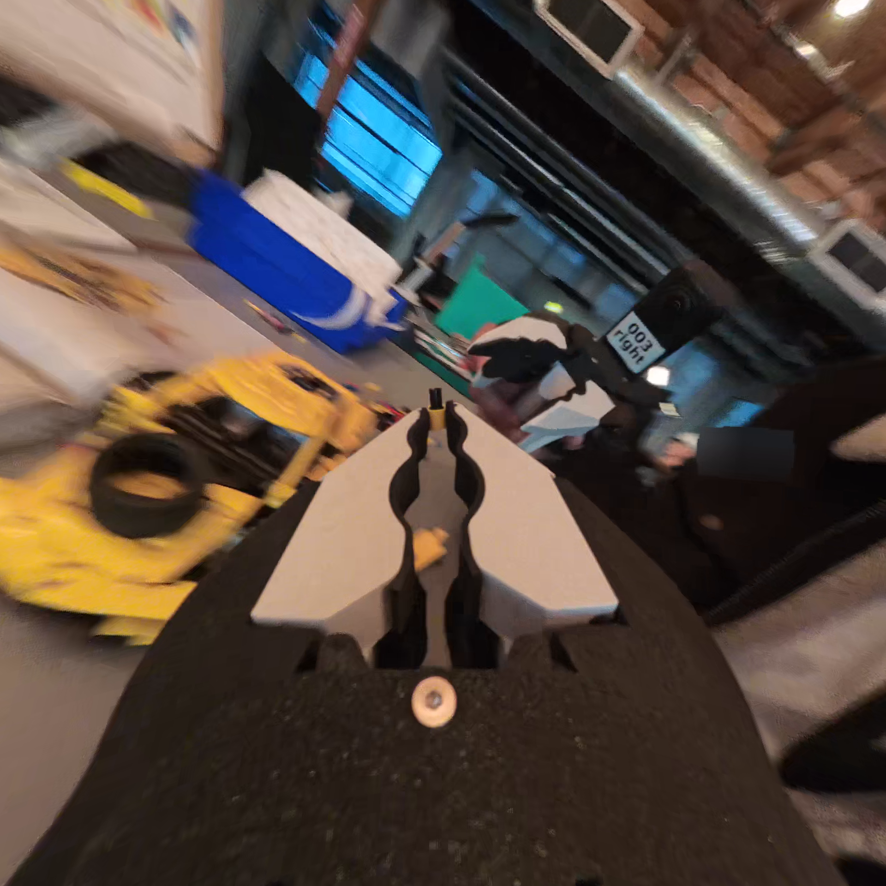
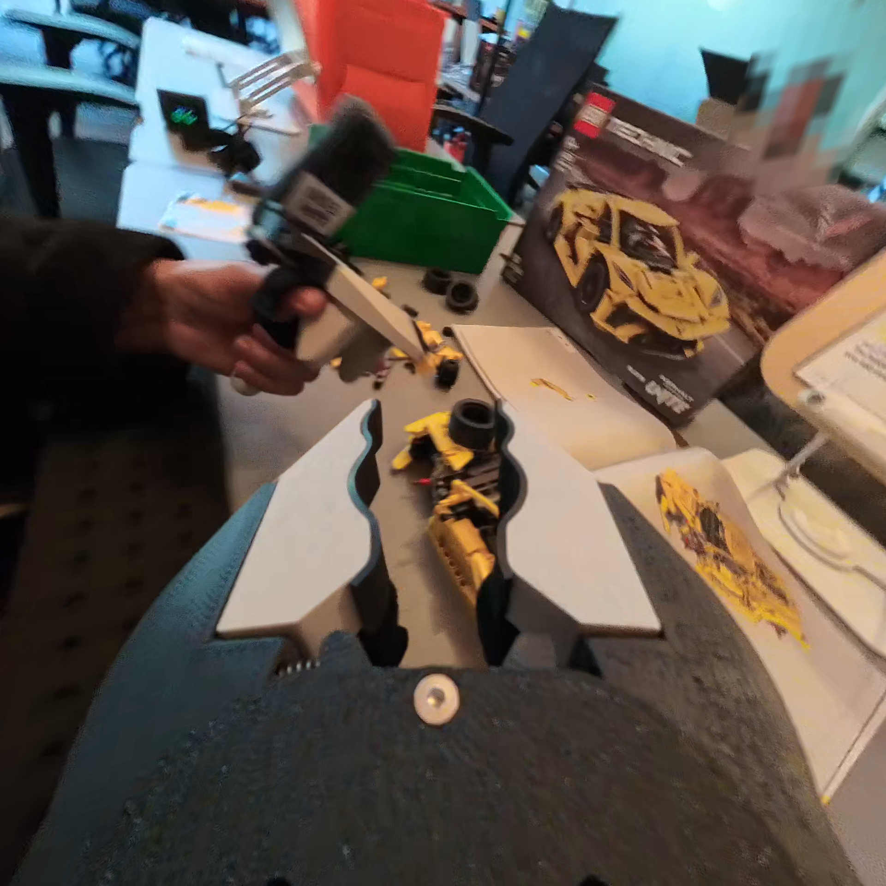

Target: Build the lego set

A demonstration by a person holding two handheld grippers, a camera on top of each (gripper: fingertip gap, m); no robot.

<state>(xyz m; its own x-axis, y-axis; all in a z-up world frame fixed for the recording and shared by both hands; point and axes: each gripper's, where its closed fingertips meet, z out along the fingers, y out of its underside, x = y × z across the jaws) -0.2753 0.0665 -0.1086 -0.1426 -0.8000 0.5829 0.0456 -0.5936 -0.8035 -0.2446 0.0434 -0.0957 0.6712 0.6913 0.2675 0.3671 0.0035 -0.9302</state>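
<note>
- My left tool (image 1: 436,416) is pinched shut on a small yellow piece (image 1: 435,418) with a black pin (image 1: 435,396) poking out past the tips; only the very ends of the fingers hold it.
- My right tool (image 2: 438,422) stands open, holding nothing. The partly built yellow car (image 2: 458,503) lies on the counter (image 2: 268,431) between and just beyond its fingers, with a black tyre (image 2: 472,424) near the right fingertip.
- From the right wrist view, the left tool (image 2: 422,352) is ahead and to the left, tip down over a scatter of loose parts (image 2: 438,357) on the counter.
- Beyond the right tool sit two spare tyres (image 2: 450,290), a green bin (image 2: 426,211) and the set's box (image 2: 671,268); an open instruction booklet (image 2: 551,383) lies to its right.
- Risk, as I judge it: the grip on the yellow piece is shallow, so a twist or a knock against the car could flick it out and lose it among the loose parts.
- The left wrist view is badly smeared, which suggests fast motion; lining up the pin with a hole at that pace could miss or jam it crooked.
- With the right tool open, the car is unbraced; pressing the pin in could slide or tip it.
</note>
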